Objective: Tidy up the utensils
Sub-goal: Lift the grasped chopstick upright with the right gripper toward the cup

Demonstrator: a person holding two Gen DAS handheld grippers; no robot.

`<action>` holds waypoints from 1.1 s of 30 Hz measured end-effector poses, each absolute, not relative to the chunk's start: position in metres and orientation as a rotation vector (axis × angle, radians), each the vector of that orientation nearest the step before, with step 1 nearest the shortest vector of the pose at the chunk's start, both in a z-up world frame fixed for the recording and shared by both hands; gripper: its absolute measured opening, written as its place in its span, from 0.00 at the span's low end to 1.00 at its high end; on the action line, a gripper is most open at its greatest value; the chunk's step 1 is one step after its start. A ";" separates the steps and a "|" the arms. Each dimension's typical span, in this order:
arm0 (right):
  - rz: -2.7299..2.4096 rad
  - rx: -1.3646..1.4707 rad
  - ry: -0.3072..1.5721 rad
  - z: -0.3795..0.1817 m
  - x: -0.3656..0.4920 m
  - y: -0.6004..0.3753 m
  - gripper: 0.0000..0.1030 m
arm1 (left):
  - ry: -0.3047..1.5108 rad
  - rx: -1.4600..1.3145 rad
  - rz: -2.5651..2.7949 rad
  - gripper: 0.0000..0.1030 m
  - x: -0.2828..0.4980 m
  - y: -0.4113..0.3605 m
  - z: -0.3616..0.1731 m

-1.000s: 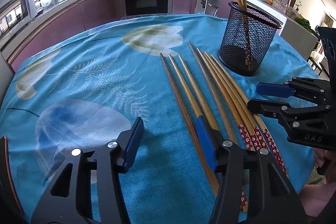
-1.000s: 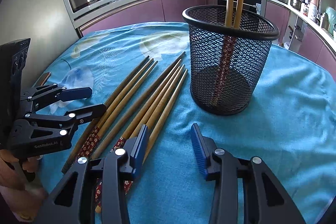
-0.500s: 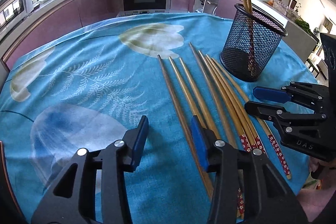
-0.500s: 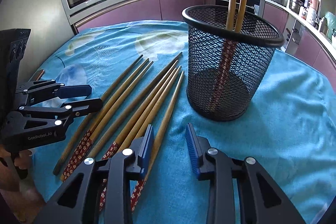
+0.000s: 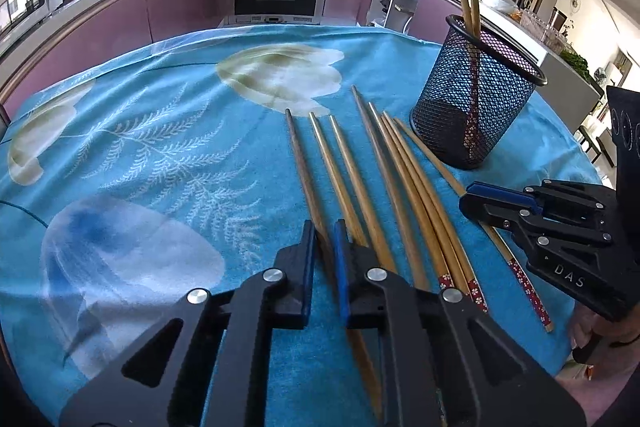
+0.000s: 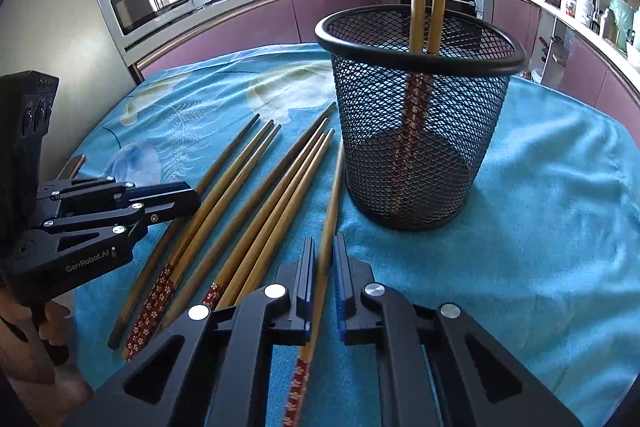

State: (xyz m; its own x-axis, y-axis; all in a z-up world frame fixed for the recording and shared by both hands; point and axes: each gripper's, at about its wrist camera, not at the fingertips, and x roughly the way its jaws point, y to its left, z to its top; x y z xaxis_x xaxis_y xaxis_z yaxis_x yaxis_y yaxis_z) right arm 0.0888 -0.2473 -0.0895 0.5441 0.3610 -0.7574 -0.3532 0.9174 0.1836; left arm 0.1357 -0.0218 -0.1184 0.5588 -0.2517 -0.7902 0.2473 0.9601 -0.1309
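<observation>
- Step in hand, as I judge it: both claws picking chopsticks off the bench for the mesh cup point(image 6: 420, 115). Two chopsticks already stand inside it.
- Right claw point(image 6: 322, 283) is nearly together around the chopstick nearest the cup point(image 6: 332, 203); whether the pads bite yet, I cannot tell.
- Left claw point(image 5: 322, 259) likewise narrowed around the dark chopstick point(image 5: 300, 163), the one farthest from the cup.
- Six more chopsticks point(image 5: 400, 179) lie between those two, tips toward the cup.
- Next move, my guess: finish the squeeze, lift, tip each stick upright, and drop it over the cup rim.
- Right view alone shows the cup's floor and the flowered ends of the standing pair. Left view alone shows the flowered end of the nearest stick past the right claw point(image 5: 496, 203).
</observation>
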 end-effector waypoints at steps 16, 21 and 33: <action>0.542 0.020 0.882 -0.077 0.076 -0.242 0.05 | 0.908 -0.032 -0.365 0.08 0.112 -0.022 -0.108; 0.537 -0.004 0.911 -0.083 0.080 -0.236 0.06 | 0.930 -0.027 -0.363 0.08 0.114 -0.021 -0.116; 0.534 -0.024 0.922 -0.088 0.086 -0.235 0.06 | 0.961 -0.028 -0.373 0.12 0.129 -0.017 -0.122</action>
